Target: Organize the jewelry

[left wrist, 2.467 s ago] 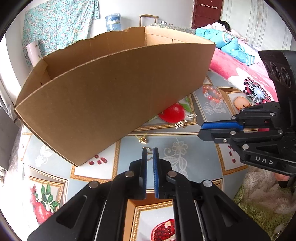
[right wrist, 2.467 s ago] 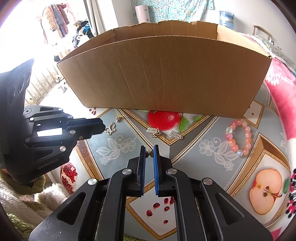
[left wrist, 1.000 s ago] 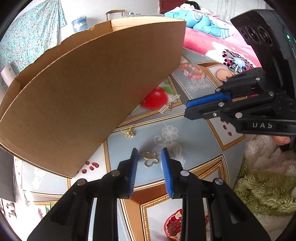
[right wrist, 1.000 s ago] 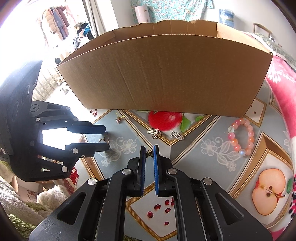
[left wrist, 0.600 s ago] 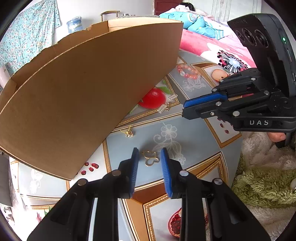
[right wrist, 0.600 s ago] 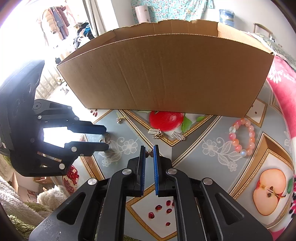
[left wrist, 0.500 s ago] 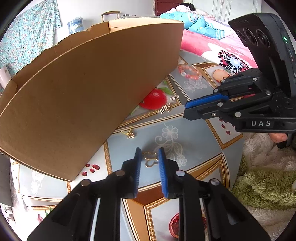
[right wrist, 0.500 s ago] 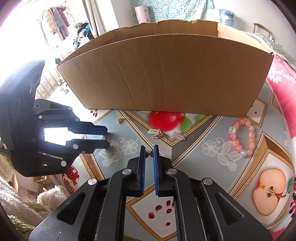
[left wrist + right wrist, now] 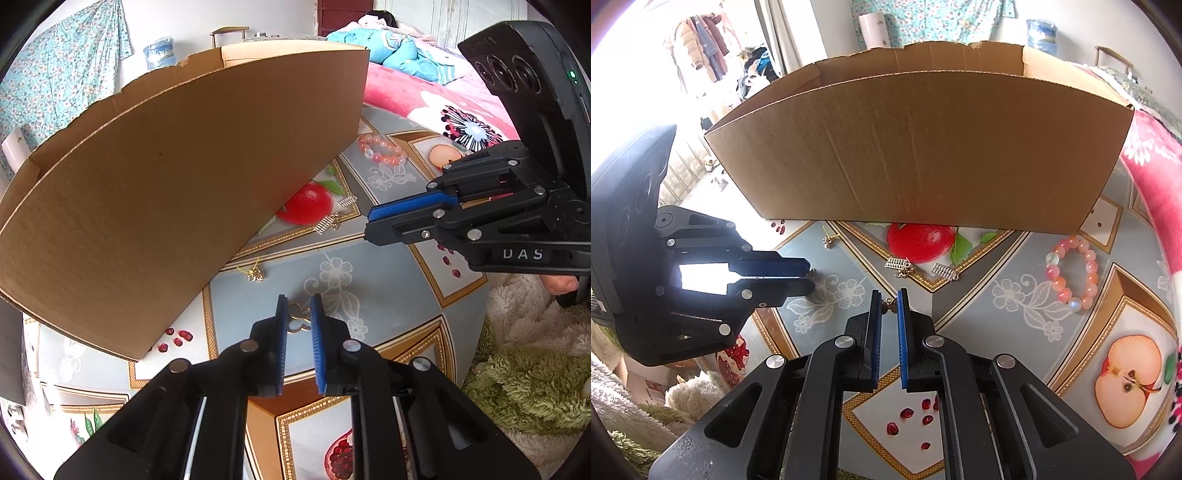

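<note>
A gold butterfly pendant (image 9: 298,317) lies on the patterned tablecloth between the pads of my left gripper (image 9: 297,308), whose jaws have closed in on it and touch it. My right gripper (image 9: 888,300) is shut on a small gold charm (image 9: 888,305) at its fingertips. It also shows in the left wrist view (image 9: 373,225) at the right. A large cardboard box (image 9: 923,155) stands behind. A gold stud earring (image 9: 255,273), two silver comb charms (image 9: 901,265) and a pink bead bracelet (image 9: 1071,273) lie on the cloth.
The table (image 9: 997,295) has a fruit-print cloth. A green shaggy rug (image 9: 524,380) lies beyond the table's edge. A pink bedspread (image 9: 1152,155) is at the right. The box wall stands close behind the jewelry.
My left gripper has narrowed from wide open to closed around the butterfly pendant. The right gripper has stayed still, shut on its charm.
</note>
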### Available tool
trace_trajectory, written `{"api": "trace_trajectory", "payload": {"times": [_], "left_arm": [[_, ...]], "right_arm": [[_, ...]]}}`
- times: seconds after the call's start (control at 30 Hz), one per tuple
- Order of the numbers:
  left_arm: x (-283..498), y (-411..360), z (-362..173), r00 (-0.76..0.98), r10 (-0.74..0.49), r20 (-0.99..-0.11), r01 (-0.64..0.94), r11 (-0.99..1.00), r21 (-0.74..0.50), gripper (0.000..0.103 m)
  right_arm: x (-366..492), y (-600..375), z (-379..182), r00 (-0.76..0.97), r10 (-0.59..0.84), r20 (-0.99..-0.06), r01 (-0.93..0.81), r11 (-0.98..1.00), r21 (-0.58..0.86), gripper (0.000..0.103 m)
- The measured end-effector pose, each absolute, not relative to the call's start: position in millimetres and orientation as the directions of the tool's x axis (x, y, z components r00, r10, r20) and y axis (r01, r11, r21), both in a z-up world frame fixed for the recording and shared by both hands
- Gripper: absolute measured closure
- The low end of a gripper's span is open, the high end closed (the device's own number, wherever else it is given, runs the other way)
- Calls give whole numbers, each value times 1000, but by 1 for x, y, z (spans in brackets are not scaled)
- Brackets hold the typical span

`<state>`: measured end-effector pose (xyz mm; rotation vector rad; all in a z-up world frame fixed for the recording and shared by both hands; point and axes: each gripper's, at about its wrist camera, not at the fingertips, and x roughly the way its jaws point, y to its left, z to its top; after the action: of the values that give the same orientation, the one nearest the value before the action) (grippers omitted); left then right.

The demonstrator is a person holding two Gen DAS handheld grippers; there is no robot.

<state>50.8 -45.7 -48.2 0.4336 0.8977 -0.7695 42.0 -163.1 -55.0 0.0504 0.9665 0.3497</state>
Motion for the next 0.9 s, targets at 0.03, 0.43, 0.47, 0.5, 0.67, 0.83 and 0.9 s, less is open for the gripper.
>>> {"api": "trace_trajectory", "payload": {"times": [0.03, 0.43, 0.47, 0.5, 0.67, 0.83, 0.9], "left_arm": [[50, -45, -48, 390, -412, -823, 751, 660, 25, 92], [50, -43, -46, 391, -425, -816, 733, 680, -3, 98], [49, -42, -46, 394, -423, -816, 731, 683, -1, 98], [49, -42, -46, 396, -423, -815, 728, 686, -3, 100], [49, -39, -45, 402, -422, -813, 717, 697, -8, 102], [51, -38, -42, 393, -411, -823, 704, 710, -18, 102], [52, -35, -40, 381, -414, -826, 685, 727, -48, 102]], "right_arm": [[42, -163, -55, 517, 313, -797, -268, 943, 197, 97], [38, -166, -47, 528, 316, -788, -265, 943, 200, 97], [38, -167, -46, 530, 317, -786, -265, 943, 202, 97], [36, -168, -46, 531, 318, -785, -264, 943, 203, 97], [32, -173, -42, 536, 321, -781, -263, 942, 207, 97], [29, -177, -41, 542, 320, -777, -259, 943, 209, 97], [27, -179, -39, 548, 321, -773, -257, 943, 211, 97]]}}
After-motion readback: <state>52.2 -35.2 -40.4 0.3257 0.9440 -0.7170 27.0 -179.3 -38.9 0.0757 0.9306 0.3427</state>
